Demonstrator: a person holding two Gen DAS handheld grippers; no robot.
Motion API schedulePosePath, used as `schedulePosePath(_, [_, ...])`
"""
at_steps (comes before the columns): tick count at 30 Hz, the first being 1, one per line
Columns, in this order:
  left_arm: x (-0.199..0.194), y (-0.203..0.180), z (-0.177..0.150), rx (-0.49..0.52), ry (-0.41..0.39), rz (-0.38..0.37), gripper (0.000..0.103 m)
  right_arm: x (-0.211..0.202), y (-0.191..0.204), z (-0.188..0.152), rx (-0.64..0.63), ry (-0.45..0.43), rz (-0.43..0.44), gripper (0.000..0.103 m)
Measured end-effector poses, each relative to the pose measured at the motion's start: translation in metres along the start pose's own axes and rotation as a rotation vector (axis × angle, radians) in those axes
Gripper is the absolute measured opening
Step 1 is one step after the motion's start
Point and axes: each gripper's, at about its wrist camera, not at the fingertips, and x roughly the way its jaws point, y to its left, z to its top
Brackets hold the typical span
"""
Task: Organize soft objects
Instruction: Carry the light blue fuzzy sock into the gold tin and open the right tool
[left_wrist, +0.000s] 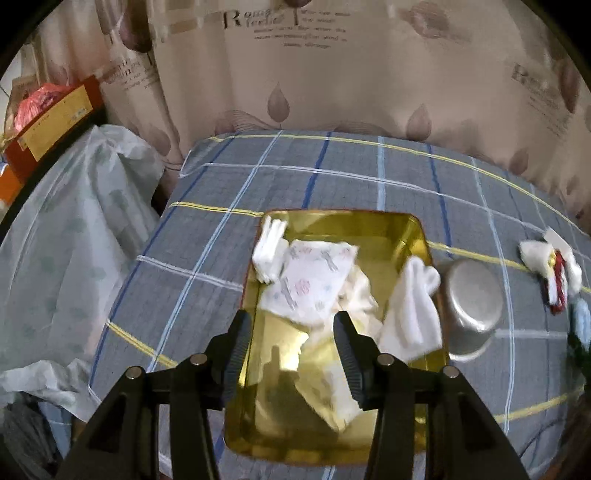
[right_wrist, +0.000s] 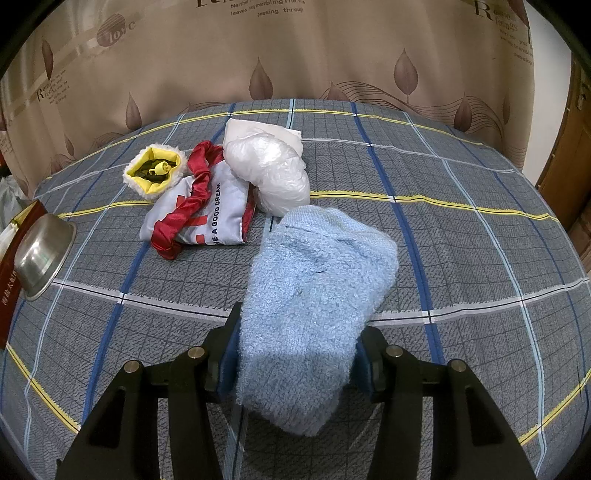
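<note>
While the left gripper (left_wrist: 291, 354) hangs with jaws apart and empty over the gold tin (left_wrist: 413, 236) of white cloths (left_wrist: 314, 280), the right gripper (right_wrist: 295, 354) clamps the blue towel (right_wrist: 317, 288) above the bed (right_wrist: 461, 258).

Both wrist views look steeply down, close, sharing the steel bowl (left_wrist: 474, 306).

White cloths (left_wrist: 314, 284) in gold tin (left_wrist: 421, 236) motion-blurred, red box (right_wrist: 11, 280) cut off by left edge
</note>
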Motion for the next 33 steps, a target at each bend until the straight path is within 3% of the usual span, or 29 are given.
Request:
schedulePosePath(5, [-0.016,-0.002,-0.027,0.017,-0.021,-0.007,0.047,-0.001,-0.002,0.001,0.015,-0.004,0.016,0.046])
schedulePosePath(7, [-0.018,0.002,-0.034,-0.005,-0.021,-0.004,0.047,-0.002,-0.003,0.001,0.020,-0.009,0.017,0.037])
schedulePosePath(12, [-0.018,0.012,-0.046,-0.063,-0.017,0.023,0.047,-0.007,0.000,-0.001,0.018,-0.009,0.025,0.028])
schedulePosePath(16, [-0.019,0.016,-0.054,-0.096,-0.041,0.057,0.047,-0.013,0.007,-0.001,0.013,-0.014,0.021,0.026])
schedulePosePath(21, [-0.018,0.023,-0.059,-0.114,-0.035,0.035,0.047,-0.028,0.019,-0.006,-0.012,-0.007,0.033,0.026])
schedulePosePath(33, [-0.027,0.042,-0.063,-0.163,-0.059,0.018,0.047,-0.061,0.108,-0.015,-0.185,0.023,0.176,0.026])
